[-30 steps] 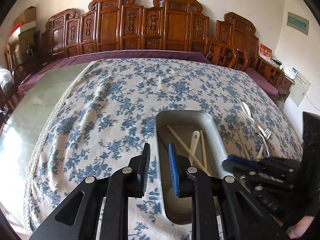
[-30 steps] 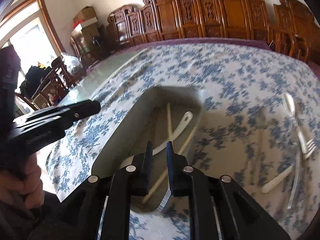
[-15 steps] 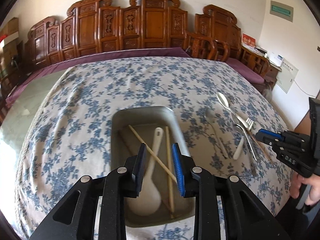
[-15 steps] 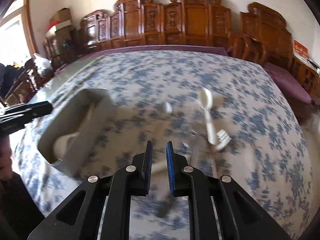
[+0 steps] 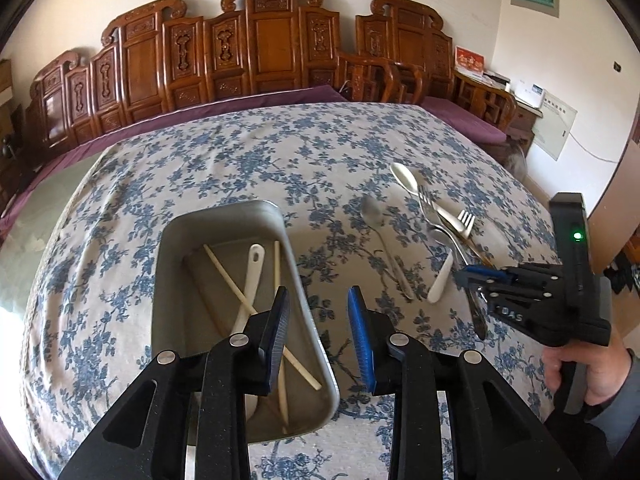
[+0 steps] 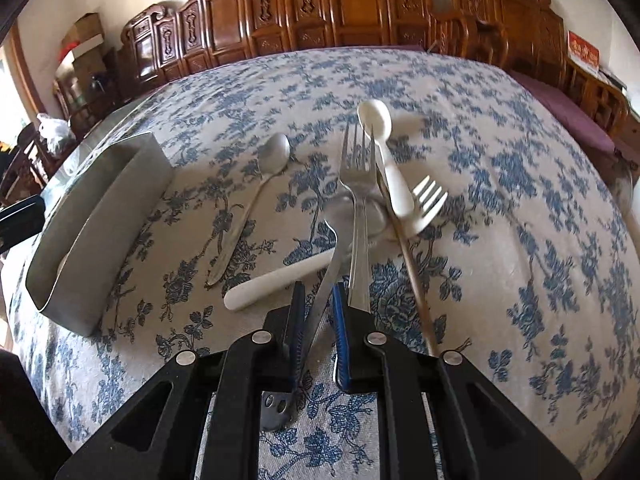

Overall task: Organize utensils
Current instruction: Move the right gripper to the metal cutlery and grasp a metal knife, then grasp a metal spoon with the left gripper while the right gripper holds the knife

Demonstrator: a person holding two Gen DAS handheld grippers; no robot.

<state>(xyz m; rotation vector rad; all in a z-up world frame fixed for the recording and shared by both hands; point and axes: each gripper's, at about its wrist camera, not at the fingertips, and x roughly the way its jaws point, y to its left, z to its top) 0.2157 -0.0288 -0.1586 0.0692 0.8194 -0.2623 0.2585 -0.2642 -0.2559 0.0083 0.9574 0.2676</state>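
While the left gripper (image 5: 318,336) hangs with jaws spread above the metal tray (image 5: 176,240) holding chopsticks (image 5: 236,292) and a white spoon (image 5: 250,280), loose cutlery lies rightward on the floral tablecloth (image 6: 500,160). The right gripper (image 6: 318,328) straddles a steel spoon's handle (image 6: 324,292), jaws slightly parted, not visibly clamping.

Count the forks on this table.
2. A metal fork lies in the middle of the loose heap, tines pointing away. A white fork lies crossed beneath it, head to its right. None shows in the tray; the overlap could hide another.
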